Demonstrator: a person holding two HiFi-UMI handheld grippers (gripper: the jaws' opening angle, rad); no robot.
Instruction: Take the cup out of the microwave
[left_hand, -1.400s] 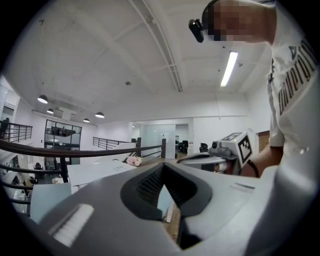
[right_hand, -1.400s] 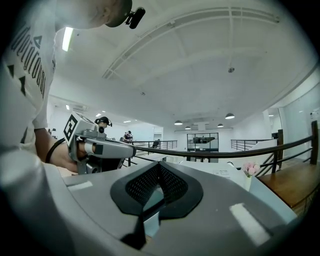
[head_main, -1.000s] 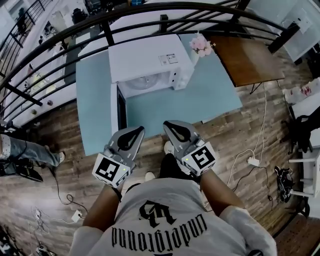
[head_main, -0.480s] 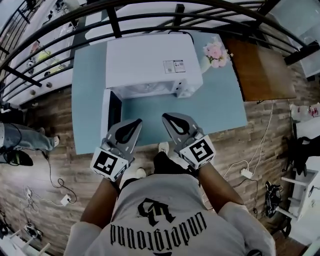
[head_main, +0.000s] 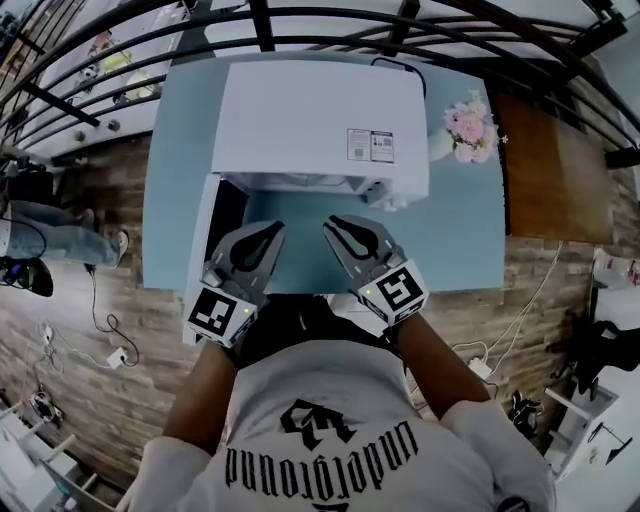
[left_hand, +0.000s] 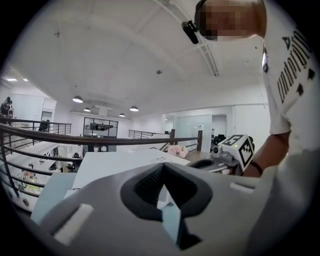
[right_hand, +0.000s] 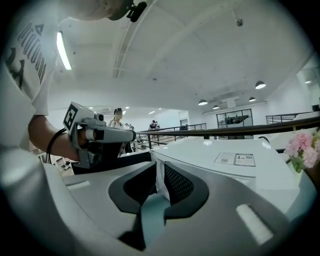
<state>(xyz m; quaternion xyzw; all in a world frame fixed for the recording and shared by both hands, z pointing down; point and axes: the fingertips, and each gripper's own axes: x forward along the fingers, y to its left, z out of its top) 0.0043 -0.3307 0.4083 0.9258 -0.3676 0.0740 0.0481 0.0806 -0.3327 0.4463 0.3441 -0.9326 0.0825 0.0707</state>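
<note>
Left hand-held gripper (head_main: 272, 230) and right hand-held gripper (head_main: 334, 224) now nearer microwave (head_main: 310, 120), left pressed together, right opening, empty, door (head_main: 203, 235) open, desk (head_main: 175, 170)

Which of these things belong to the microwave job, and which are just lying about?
For the job: microwave, its open door, left gripper, right gripper (fingers opening, nothing between them). Cup not in view.
Just about: pink flowers, wooden table, railing.
</note>
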